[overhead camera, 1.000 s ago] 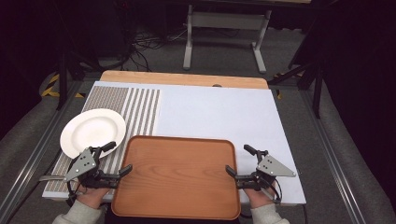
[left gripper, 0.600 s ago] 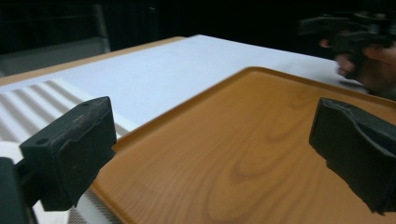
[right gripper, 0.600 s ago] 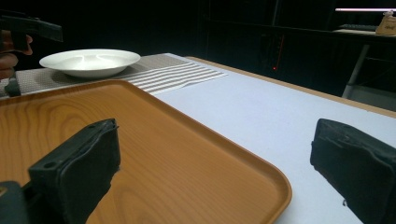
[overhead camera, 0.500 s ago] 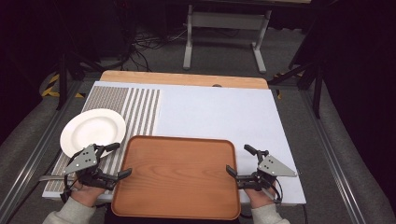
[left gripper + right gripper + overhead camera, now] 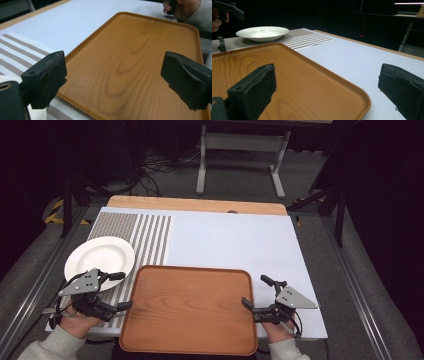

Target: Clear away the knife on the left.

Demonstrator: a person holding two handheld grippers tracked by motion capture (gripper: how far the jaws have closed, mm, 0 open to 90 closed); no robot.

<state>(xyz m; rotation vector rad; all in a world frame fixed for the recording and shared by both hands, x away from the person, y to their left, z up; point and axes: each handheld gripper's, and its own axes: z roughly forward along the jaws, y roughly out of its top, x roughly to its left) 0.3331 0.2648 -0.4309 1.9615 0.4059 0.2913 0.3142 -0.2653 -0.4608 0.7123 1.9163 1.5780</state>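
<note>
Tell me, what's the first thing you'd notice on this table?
The big wooden tray at the near edge of the table stands out first. A gripper sits at each end of it with nothing between its jaws: the left gripper and the right gripper. A white plate rests on the striped mat to the tray's left.

Table top evenly lit from above against a dark room; soft shadows; near jaws blurred in both gripper views.
</note>
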